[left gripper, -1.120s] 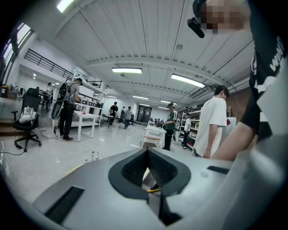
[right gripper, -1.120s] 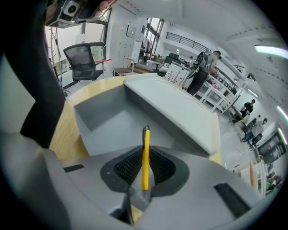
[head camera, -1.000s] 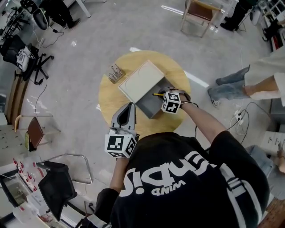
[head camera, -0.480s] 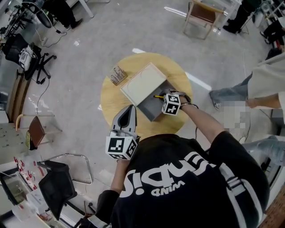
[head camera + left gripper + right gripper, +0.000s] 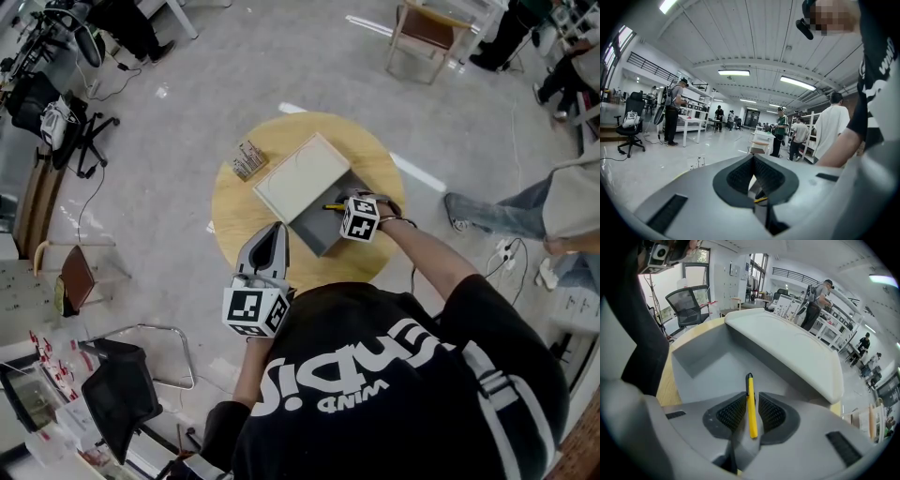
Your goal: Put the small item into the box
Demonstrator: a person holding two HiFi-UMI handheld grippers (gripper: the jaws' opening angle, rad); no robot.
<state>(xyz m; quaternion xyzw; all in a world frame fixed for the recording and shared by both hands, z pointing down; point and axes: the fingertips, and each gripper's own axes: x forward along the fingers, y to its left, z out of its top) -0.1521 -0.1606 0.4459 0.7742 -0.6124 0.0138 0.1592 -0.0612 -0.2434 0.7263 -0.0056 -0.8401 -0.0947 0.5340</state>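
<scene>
I had the yellow pen (image 5: 751, 407) pinched tight between the jaws of my right gripper (image 5: 750, 398), its black tip poised over the open grey box (image 5: 712, 371) on the round table (image 5: 230, 220). The pick-up looked done, and only the lowering and letting go were left. My left gripper (image 5: 753, 163) hung near the table's edge, jaws together on nothing, and the lid (image 5: 787, 348) stood propped open beyond.
</scene>
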